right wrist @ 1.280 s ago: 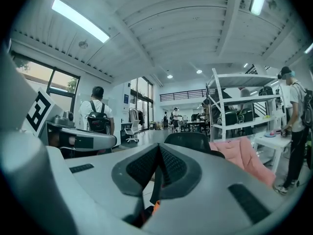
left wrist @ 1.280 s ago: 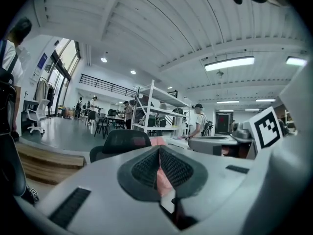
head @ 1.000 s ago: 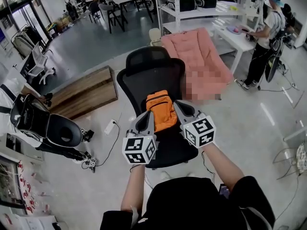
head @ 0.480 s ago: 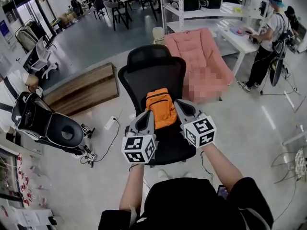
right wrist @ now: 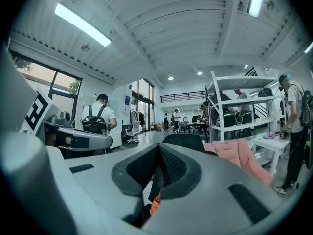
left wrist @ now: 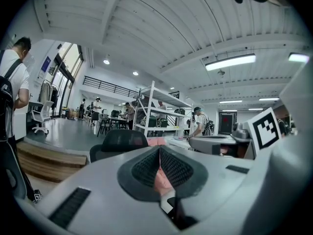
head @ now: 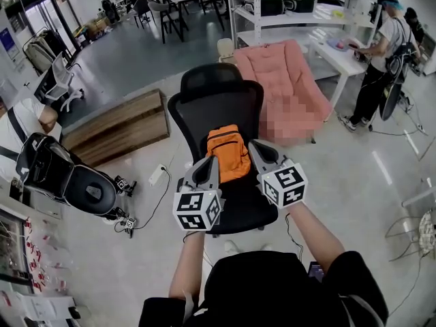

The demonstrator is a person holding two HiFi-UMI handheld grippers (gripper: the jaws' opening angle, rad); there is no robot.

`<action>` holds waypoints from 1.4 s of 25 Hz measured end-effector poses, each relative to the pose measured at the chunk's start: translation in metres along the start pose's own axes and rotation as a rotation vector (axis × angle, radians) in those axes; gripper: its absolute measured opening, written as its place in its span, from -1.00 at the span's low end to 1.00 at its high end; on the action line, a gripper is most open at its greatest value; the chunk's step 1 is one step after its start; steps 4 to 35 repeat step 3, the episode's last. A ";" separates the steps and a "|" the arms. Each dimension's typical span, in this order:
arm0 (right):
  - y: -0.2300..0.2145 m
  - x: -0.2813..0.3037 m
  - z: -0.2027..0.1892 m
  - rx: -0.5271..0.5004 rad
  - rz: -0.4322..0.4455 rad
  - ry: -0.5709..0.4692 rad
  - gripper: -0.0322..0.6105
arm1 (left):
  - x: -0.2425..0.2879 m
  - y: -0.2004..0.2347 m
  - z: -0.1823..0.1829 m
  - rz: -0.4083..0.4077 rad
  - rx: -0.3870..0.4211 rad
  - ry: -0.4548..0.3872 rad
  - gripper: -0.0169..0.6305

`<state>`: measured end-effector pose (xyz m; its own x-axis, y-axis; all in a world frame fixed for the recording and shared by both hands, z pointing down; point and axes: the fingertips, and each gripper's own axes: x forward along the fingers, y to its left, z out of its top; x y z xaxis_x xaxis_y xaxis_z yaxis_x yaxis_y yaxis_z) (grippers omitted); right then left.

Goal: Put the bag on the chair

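Left gripper is fully closed, with a sliver of orange-pink fabric caught in its seam, which I read as a pinch on the near left edge of the bag. Bag stands upright over the seat of the black chair, close to the backrest; whether it rests on the seat I cannot tell. Right gripper is closed on a dark strap with orange below, so the two-sided hold probably keeps the bag level and centred for setting down.
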<state>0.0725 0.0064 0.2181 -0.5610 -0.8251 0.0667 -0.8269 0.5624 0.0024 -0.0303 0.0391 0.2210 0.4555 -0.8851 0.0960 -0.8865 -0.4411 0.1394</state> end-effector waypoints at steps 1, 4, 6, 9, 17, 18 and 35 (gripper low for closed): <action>0.000 0.000 0.000 -0.002 -0.002 0.001 -0.89 | 0.000 -0.001 0.000 0.000 0.001 0.000 -0.91; -0.001 -0.001 -0.001 -0.004 -0.005 0.003 -0.89 | -0.001 -0.002 0.000 0.000 0.004 0.001 -0.91; -0.001 -0.001 -0.001 -0.004 -0.005 0.003 -0.89 | -0.001 -0.002 0.000 0.000 0.004 0.001 -0.91; -0.001 -0.001 -0.001 -0.004 -0.005 0.003 -0.89 | -0.001 -0.002 0.000 0.000 0.004 0.001 -0.91; -0.001 -0.001 -0.001 -0.004 -0.005 0.003 -0.89 | -0.001 -0.002 0.000 0.000 0.004 0.001 -0.91; -0.001 -0.001 -0.001 -0.004 -0.005 0.003 -0.89 | -0.001 -0.002 0.000 0.000 0.004 0.001 -0.91; -0.001 -0.001 -0.001 -0.004 -0.005 0.003 -0.89 | -0.001 -0.002 0.000 0.000 0.004 0.001 -0.91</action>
